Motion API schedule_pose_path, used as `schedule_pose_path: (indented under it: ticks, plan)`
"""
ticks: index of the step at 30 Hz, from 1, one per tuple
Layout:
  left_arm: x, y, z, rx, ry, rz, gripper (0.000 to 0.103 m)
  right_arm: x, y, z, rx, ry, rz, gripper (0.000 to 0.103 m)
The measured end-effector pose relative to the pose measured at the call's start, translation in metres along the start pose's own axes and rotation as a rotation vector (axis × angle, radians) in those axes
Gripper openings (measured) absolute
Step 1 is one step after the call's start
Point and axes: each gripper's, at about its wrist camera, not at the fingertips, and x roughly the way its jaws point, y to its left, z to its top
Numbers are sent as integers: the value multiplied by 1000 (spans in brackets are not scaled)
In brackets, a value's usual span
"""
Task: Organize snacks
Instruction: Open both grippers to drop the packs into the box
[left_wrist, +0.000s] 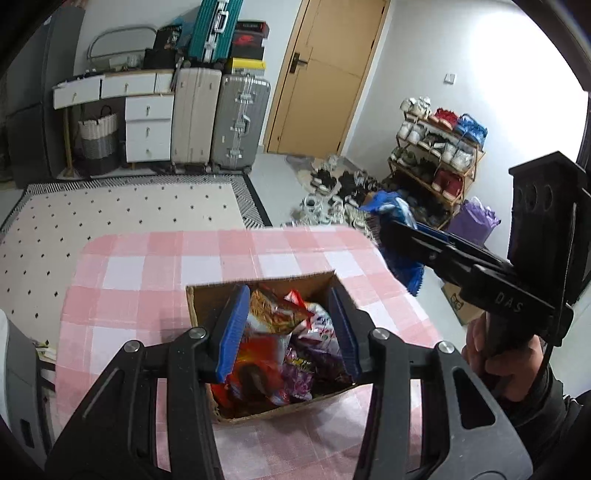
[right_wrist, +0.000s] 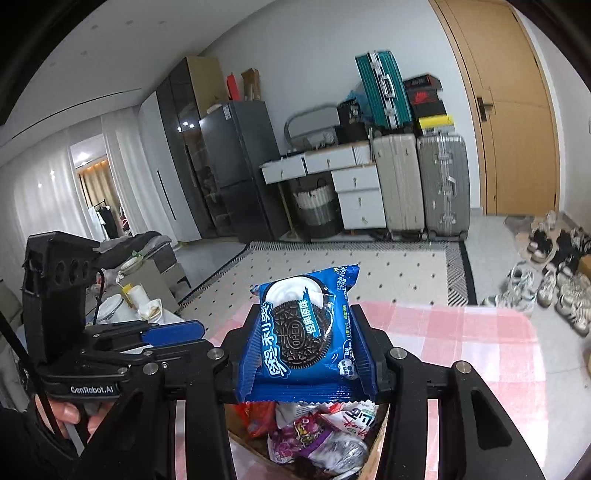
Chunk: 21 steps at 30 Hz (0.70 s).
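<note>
Box (left_wrist: 207, 295) crammed with snack bags (left_wrist: 280, 314), little room inside; checked tablecloth (left_wrist: 166, 266) around box bare, free passage.

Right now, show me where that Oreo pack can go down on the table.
Bare checked tablecloth lies left of and beyond the cardboard box, up to the table's far edge. The box is packed with snack bags. The right hand-held gripper holds the Oreo pack above it.

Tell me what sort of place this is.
Most likely a home's living and entry area: suitcases stacked by the door, a loaded shoe rack, a fridge, and a checked-cloth table with a snack box.
</note>
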Motion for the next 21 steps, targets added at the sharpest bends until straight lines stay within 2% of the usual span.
schedule_pose_path:
  ticks: [4, 7, 9, 10, 17, 21]
  plan:
    - [19, 10, -6, -18, 26, -12, 42, 27, -6, -10, 9, 59, -2, 46]
    - [22, 13, -11, -9, 19, 2, 45, 49, -6, -23, -5, 131, -9, 64]
    - [23, 17, -13, -13, 16, 11, 62, 59, -5, -31, -16, 147, -4, 78]
    - [22, 19, -14, -18, 10, 12, 64, 59, -5, -35, -20, 142, -11, 86]
    - [6, 17, -17, -26, -10, 12, 64, 39, -3, -39, -21, 96, -10, 87]
    - [-16, 3, -26, -18, -30, 29, 72, 5, 5, -39, -24, 50, -19, 87]
